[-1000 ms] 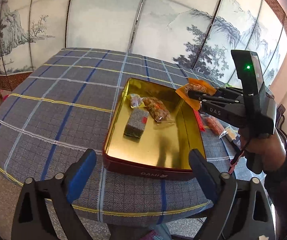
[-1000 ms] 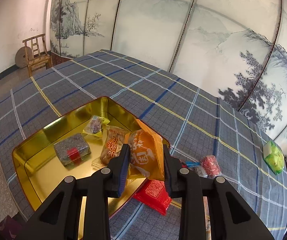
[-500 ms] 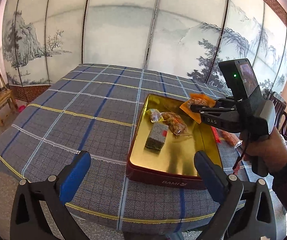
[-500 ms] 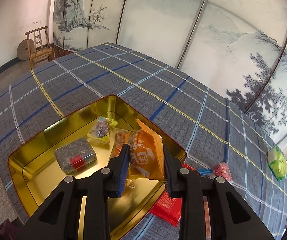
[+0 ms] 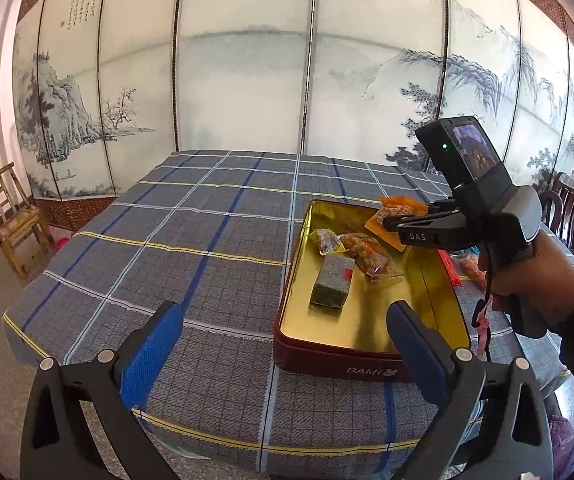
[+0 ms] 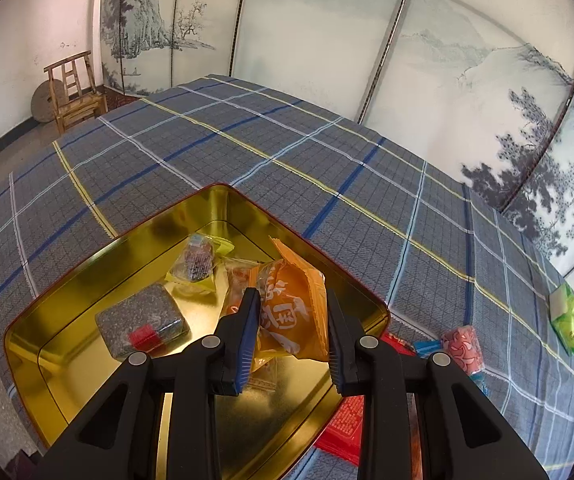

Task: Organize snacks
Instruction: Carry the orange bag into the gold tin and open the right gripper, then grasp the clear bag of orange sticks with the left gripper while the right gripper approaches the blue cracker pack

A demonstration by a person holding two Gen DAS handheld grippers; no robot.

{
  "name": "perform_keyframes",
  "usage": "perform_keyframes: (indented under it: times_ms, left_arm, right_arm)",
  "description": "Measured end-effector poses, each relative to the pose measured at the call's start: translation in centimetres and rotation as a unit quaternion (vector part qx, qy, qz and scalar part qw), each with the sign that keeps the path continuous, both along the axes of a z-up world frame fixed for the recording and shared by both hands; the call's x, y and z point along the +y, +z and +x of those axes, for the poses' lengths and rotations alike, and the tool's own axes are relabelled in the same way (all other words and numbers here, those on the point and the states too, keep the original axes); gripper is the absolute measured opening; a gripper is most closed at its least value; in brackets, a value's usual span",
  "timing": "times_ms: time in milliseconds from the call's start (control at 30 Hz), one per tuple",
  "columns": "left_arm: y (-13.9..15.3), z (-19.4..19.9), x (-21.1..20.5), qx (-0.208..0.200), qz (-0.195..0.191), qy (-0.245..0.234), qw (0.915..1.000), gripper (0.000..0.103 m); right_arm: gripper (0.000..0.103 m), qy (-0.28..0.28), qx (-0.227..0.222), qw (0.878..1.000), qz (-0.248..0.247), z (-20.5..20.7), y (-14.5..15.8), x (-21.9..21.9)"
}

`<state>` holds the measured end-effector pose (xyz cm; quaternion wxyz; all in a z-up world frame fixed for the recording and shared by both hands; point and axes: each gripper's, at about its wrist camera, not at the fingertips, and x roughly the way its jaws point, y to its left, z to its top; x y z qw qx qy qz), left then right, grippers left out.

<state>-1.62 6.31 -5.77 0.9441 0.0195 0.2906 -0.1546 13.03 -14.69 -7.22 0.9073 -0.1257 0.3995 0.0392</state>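
Observation:
A gold-lined red tin (image 5: 371, 354) (image 6: 87, 280) sits on the plaid tablecloth. It holds a grey block snack (image 5: 333, 282) (image 6: 141, 326), a small clear packet (image 5: 327, 240) (image 6: 199, 260) and a clear nut packet (image 5: 369, 254). My right gripper (image 6: 291, 312) (image 5: 387, 222) is shut on an orange snack packet (image 6: 293, 312) (image 5: 397, 210) above the tin's far right part. My left gripper (image 5: 283, 336) is open and empty, back from the tin's near edge.
Outside the tin to its right lie a red packet (image 6: 345, 428), a pink candy packet (image 6: 463, 346) and a green packet (image 6: 569, 318). A wooden chair (image 5: 11, 220) stands left of the table. A painted screen backs the table.
My left gripper has pulled back and swung left, so the tin now sits further right and farther off. My right gripper has carried the orange packet a little further over the tin.

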Motion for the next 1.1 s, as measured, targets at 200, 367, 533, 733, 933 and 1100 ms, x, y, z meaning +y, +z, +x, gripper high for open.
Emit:
perform_keyframes:
  times_ms: [200,367,533,733,933,1100]
  left_arm:
    - [0.0,-0.6,0.0,-0.015,0.003,-0.001,0.9999,0.101]
    - [-0.3,-0.6,-0.2,-0.012,0.005,-0.006,0.9999,0.101]
    - [-0.1,-1.1,-0.6,-0.022,0.012,-0.013,0.9996,0.101]
    - [0.8,-1.9,-1.8,-0.019,0.019,-0.046,0.9986,0.101]
    - [1.6,-2.9,-5.5,-0.009,0.04,-0.115,0.9925,0.101]
    - [2.7,-3.1,-10.3,0.022,0.034,-0.192,0.9806,0.101]
  right_arm:
    - [0.032,-0.016,0.018,0.999,0.024,1.4,-0.8,-1.1]
    - [0.035,-0.033,0.018,0.999,0.038,2.1,-0.9,-2.0]
    - [0.049,-0.032,-0.024,0.993,0.113,0.6,1.3,-4.1]
    - [0.061,-0.064,-0.113,0.982,0.135,-5.9,5.0,-9.7]
    - [0.061,-0.138,-0.101,0.979,0.113,-13.8,3.3,-18.8]
    - [0.061,-0.188,-0.074,0.975,0.097,-19.4,-0.1,-24.0]
